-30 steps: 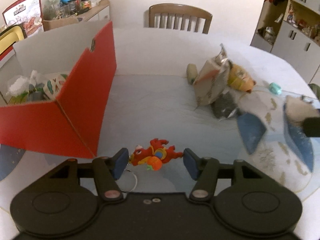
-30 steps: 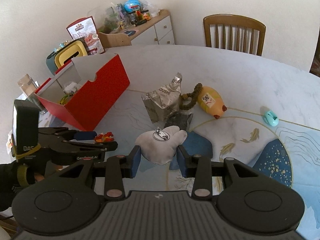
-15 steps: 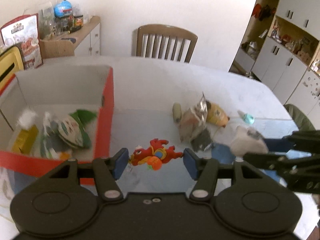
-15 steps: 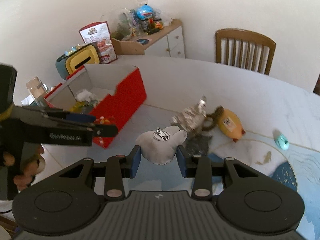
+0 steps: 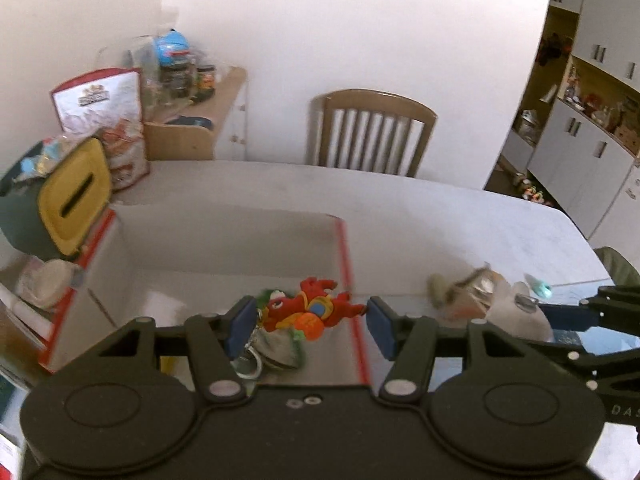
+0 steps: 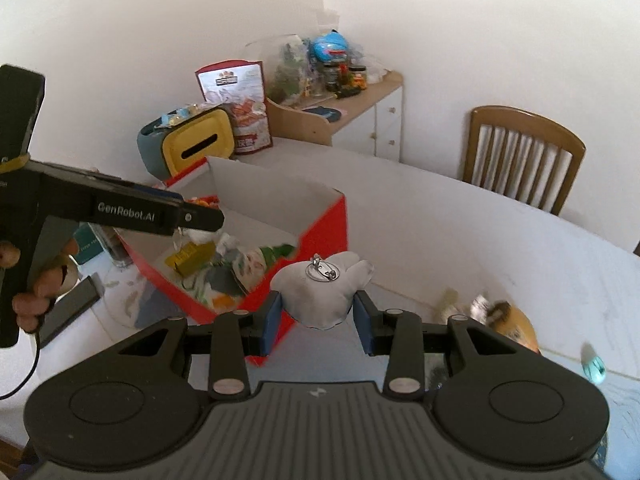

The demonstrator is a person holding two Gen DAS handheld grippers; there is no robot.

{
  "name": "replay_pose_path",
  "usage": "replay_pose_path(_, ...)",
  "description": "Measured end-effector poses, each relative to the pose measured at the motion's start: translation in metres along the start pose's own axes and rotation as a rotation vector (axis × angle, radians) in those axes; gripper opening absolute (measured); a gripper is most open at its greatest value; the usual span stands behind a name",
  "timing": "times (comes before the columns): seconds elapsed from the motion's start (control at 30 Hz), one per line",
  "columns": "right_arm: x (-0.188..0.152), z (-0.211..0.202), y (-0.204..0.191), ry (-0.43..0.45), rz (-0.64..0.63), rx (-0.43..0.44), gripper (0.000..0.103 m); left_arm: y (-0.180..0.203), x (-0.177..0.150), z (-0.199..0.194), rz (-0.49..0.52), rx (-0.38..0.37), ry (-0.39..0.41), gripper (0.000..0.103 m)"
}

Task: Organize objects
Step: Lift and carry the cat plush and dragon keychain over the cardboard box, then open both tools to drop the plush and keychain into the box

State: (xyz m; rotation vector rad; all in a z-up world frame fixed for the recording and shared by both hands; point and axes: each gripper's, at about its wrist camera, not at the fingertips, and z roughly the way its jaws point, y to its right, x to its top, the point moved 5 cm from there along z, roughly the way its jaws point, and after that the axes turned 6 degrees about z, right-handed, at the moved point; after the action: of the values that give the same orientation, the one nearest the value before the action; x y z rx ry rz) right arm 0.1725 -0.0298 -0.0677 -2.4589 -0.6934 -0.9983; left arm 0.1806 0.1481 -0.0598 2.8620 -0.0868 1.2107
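Left tongs around red-orange dragon keychain, metal ring dangling.

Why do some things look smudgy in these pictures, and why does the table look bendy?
Left wrist view: the red box and foil packet are smeared by motion blur, while the red dragon keychain in the left tongs is sharp. Right wrist view: the white plush keychain in the right tongs is crisp; the yellow toy is blurred. The fisheye lens curves the table edge.
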Motion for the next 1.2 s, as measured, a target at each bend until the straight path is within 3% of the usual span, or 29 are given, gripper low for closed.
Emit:
replay_pose_path(0.37, 0.033, 0.061, -0.060, -0.030, -0.061, 0.020, 0.038, -0.070, 0.016, 0.020, 0.020, 0.072, -0.022, 0.059)
replay_pose_path(0.7, 0.046, 0.129, -0.085, -0.085, -0.096, -0.020, 0.038, -0.118, 0.008, 0.067, 0.009, 0.136, -0.091, 0.059)
replay_pose_path(1.2, 0.040, 0.196, -0.089, -0.171, -0.119, -0.068, 0.039, -0.129, -0.024, 0.112, 0.064, 0.153, -0.209, 0.059)
